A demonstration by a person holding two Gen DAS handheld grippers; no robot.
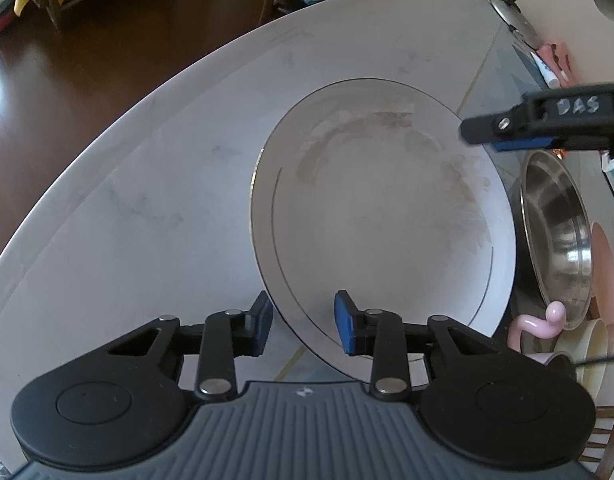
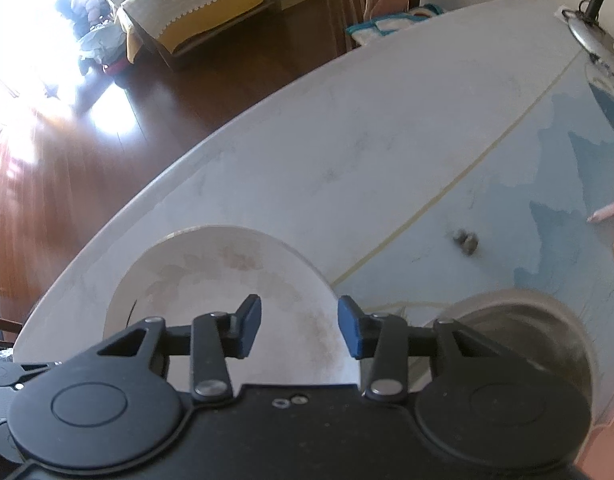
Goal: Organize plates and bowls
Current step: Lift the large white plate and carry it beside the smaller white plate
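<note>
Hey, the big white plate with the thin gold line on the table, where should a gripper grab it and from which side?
Take the plate by its thin rim, on the near edge facing the left gripper, whose open jaws already straddle that rim. It looks flat and wide, so only an edge pinch seems workable. Avoid the side beside the steel bowl, which sits close against it.

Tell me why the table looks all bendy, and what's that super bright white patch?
Both wrist views use a fisheye lens, so the table edge bows into a curve. In the right wrist view, sunlight blows the top left corner out to pure white and glares off the wooden floor. In the left wrist view, the right gripper crossing the upper right is a bit blurred, and the plate looks dim and greyish.
</note>
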